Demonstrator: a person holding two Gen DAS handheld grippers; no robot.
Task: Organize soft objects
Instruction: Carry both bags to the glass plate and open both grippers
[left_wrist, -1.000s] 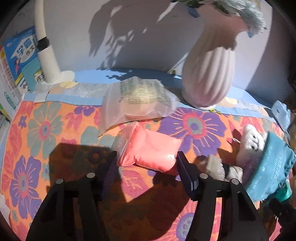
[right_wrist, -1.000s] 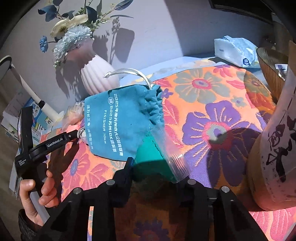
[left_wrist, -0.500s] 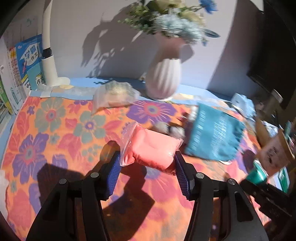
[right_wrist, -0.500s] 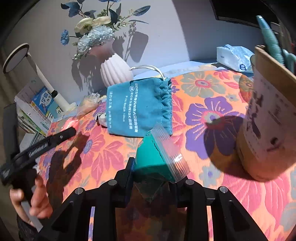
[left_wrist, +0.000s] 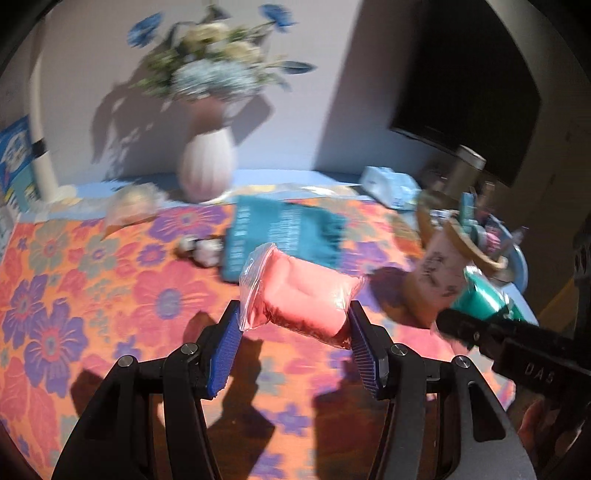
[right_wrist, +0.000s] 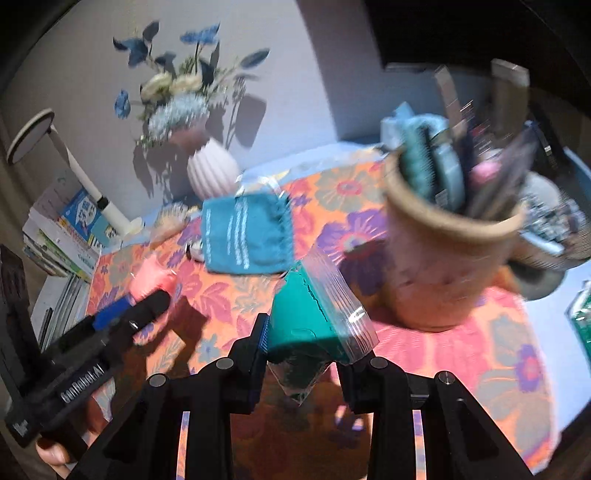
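Motion blur smears the white ribbed vase of flowers (left_wrist: 207, 168) and the tan cylindrical holder (right_wrist: 445, 258) (its contents unreadable). White print on the teal drawstring cloth pouch (right_wrist: 245, 234) is illegible; stacked books (right_wrist: 61, 236) run off-frame.

Pink bagged putty (left_wrist: 301, 295) and green one (right_wrist: 299, 317), seemingly both lifted.

Pink bag (left_wrist: 301, 295), orange floral tablecloth (left_wrist: 110, 295)
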